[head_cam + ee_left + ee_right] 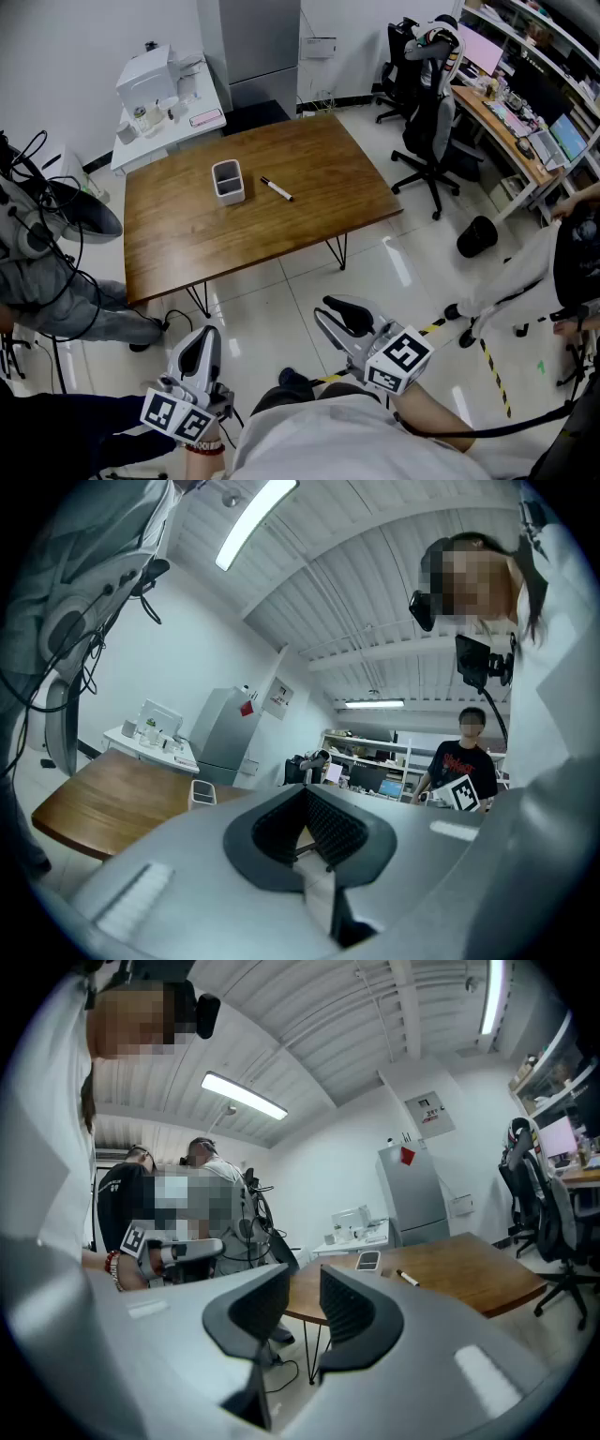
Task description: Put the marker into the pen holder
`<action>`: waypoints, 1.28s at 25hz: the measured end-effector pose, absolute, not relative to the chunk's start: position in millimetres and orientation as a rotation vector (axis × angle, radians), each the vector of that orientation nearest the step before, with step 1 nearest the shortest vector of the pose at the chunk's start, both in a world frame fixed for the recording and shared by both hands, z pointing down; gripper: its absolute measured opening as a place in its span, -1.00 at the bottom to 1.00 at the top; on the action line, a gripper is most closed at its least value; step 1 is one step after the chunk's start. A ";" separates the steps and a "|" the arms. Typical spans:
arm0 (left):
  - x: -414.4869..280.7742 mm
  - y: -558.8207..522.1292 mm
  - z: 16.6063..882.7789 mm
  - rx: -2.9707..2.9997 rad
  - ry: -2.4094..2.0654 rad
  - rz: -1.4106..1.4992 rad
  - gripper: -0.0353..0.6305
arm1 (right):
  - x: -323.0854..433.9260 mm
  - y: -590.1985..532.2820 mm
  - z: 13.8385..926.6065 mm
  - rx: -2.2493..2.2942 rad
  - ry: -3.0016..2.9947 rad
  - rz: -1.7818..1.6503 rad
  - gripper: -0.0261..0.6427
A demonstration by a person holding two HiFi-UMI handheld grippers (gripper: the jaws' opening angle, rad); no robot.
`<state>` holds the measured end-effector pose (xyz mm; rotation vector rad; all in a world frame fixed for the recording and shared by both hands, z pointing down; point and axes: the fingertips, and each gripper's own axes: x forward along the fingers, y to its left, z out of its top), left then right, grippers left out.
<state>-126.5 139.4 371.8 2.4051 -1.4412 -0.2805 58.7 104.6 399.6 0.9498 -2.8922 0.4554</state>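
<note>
- A seated person (52, 286) in grey is sitting at the far left, beside the table's left edge, with cables hanging round them.
- A white side table (172, 120) is standing behind the table's far left corner and is carrying small appliances.
- The left gripper (202, 345) is hovering low over the floor, well short of the table's near edge and pointing towards it.
- Its pads (335, 830) are meeting at the tips, leaving only a wedge-shaped gap behind them. They are gripping nothing.
- The table (281, 239), a brown wooden top on thin black legs, is filling the middle of the head view.
- The holder (228, 181), a white square cup, is standing upright on the far middle of the table.
- The marker (277, 189) is lying flat on the wood just right of the holder, apart from it and set at a slant.
- The right gripper (339, 315) is hovering over the floor near the table's near right leg, well apart from the marker.
- Its pads (341, 1300) are standing apart with a narrow gap. Only the floor and a table leg are showing through it, so it is carrying nothing.
- A black office chair (429, 141) is standing right of the table, in front of a long cluttered desk (497, 122).
- Another person (525, 272) is leaning in at the right edge.
</note>
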 end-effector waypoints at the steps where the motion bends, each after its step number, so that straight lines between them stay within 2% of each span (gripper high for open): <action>1: -130.1 129.4 374.7 2.411 -1.429 -0.273 -0.91 | 56.0 94.7 404.7 0.967 -2.881 0.478 -0.69; 9: -135.7 78.4 398.6 2.453 -1.324 -0.198 -0.91 | 48.7 33.1 422.2 1.018 -2.797 0.445 -0.69; 22: -172.7 -72.6 400.9 2.307 -1.497 -0.210 -0.91 | 17.5 -131.7 427.6 0.980 -2.811 0.450 -0.69; 32: -177.8 -154.0 407.8 2.214 -1.604 -0.242 -0.91 | 23.9 -227.9 475.9 0.863 -2.758 0.537 -0.69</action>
